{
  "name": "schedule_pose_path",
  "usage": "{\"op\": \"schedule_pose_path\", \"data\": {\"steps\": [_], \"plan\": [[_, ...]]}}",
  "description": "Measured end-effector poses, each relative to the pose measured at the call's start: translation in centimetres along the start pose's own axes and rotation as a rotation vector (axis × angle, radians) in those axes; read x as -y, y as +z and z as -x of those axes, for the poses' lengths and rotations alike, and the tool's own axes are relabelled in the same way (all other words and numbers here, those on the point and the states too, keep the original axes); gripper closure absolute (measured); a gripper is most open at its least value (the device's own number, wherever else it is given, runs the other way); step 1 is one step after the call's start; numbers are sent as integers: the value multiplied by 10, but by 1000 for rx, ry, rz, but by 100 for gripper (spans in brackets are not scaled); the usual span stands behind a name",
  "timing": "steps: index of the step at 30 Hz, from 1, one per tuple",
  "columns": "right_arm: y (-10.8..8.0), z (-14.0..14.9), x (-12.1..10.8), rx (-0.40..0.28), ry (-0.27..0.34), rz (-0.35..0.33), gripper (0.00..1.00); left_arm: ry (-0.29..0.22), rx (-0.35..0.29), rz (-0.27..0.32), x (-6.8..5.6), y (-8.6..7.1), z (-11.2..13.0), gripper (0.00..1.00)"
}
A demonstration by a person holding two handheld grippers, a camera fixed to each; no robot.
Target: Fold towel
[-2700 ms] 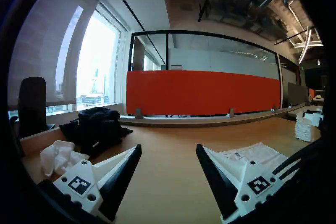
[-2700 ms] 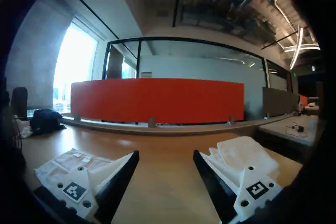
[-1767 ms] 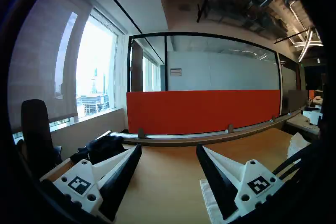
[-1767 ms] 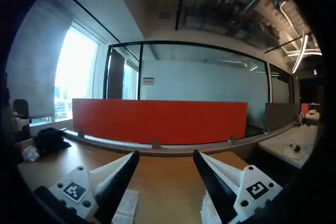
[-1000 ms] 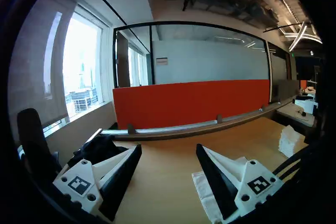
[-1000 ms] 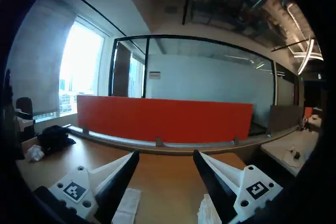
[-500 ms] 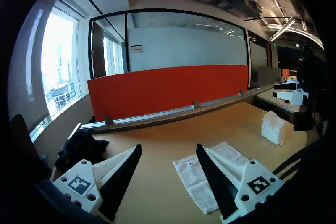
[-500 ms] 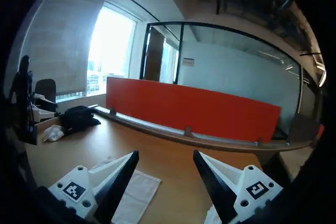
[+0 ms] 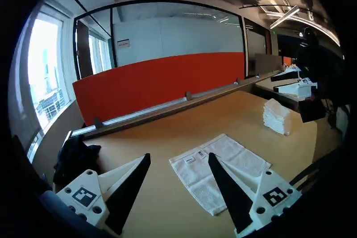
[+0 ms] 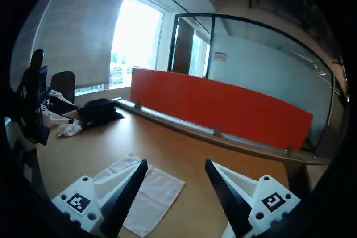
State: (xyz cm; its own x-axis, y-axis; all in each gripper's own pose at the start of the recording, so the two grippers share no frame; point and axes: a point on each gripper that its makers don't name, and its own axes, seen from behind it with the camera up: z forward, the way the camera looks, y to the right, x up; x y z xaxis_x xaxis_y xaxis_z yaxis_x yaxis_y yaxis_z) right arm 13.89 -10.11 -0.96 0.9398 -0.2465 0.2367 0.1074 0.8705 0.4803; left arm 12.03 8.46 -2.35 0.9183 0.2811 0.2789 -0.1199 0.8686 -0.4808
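Wooden table point(image 9: 187, 124) bears flat towel point(image 9: 196, 175), towel stack point(image 9: 276, 116), dark garment point(image 9: 73, 157)

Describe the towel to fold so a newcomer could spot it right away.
Find the long wooden desk before the orange divider. On its near side lies a white towel, spread flat, unlike the folded stack beyond it.

Finger markers point(image 9: 84, 196): square black-and-white codes on the left hand-held gripper point(image 9: 178, 155); no letters.
Tags point(image 9: 189, 159) on towel point(image 9: 194, 180): just ahead of its fingertips; too small to read.
Wall notice point(image 9: 123, 43): far ahead, probably printed; illegible.
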Motion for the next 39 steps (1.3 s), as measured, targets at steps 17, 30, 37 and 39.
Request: {"op": "schedule_pose_path", "data": {"steps": [17,30,37,39], "plan": [[2,43,24,94,-12,-90,0,23,78,84,-28,15,39,4],[13,95,42,170,-13,-130,0,39,150,112,-46,31,87,4],[20,126,50,216,-25,-153,0,56,198,146,-58,39,118,4],[22,136,53,231,-31,-162,0,64,211,161,-63,42,126,4]]}}
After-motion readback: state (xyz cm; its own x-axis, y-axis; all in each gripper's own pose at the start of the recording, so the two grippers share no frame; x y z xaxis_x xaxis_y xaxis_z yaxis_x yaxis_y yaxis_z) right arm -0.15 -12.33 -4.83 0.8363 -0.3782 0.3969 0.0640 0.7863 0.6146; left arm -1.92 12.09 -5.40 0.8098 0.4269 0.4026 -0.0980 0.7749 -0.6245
